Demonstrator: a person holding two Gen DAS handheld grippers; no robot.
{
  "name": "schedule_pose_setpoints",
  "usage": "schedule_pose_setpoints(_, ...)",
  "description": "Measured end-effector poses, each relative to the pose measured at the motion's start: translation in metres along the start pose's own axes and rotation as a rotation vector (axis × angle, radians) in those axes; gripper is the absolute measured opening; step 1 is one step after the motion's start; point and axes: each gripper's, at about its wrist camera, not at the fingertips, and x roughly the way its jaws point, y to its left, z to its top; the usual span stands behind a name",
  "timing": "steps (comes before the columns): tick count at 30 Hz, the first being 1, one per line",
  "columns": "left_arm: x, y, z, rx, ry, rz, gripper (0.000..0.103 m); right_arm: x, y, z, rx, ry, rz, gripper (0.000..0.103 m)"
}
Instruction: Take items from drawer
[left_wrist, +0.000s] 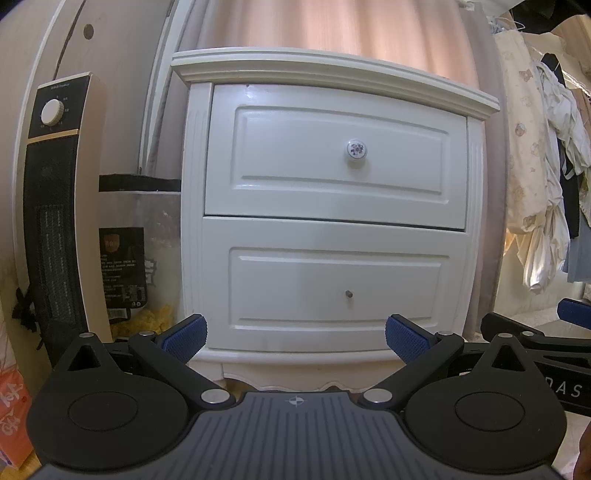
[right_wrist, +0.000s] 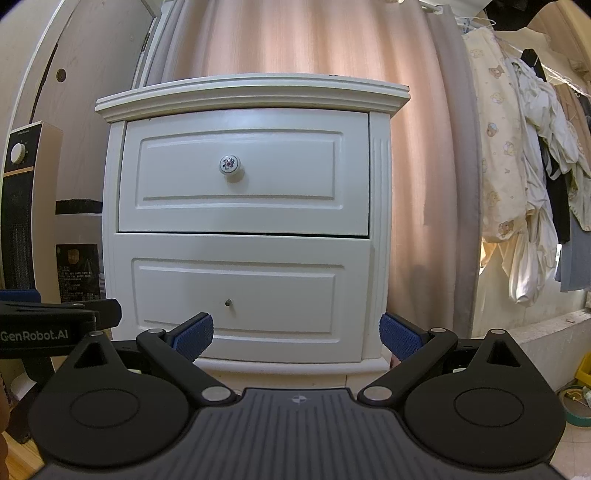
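A white two-drawer nightstand (left_wrist: 332, 206) stands straight ahead, also in the right wrist view (right_wrist: 243, 221). Both drawers are shut, so any contents are hidden. The top drawer has a round floral knob (left_wrist: 356, 150) (right_wrist: 230, 164). The bottom drawer shows only a small bare screw (left_wrist: 348, 294) (right_wrist: 228, 302). My left gripper (left_wrist: 295, 338) is open and empty, low in front of the bottom drawer, some way short of it. My right gripper (right_wrist: 296, 338) is open and empty at the same height, to the right of the left one.
A tower heater (left_wrist: 55, 206) and a clear bag with a black label (left_wrist: 125, 266) stand left of the nightstand. A pink curtain (right_wrist: 417, 184) hangs behind. Clothes (right_wrist: 524, 166) hang at the right. Small items (right_wrist: 576, 402) lie on the floor at the right.
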Motion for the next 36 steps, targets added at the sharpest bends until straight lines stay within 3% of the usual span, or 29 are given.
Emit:
schedule_pose_setpoints(25, 0.016, -0.006, -0.001, -0.015, 0.003, -0.035, 0.103, 0.005, -0.010, 0.004, 0.000, 0.001, -0.011, 0.103)
schedule_pose_setpoints(36, 0.041, -0.017, -0.008, -0.010, 0.008, 0.005, 0.103, 0.016, -0.019, 0.001, 0.004, 0.002, -0.019, 0.103)
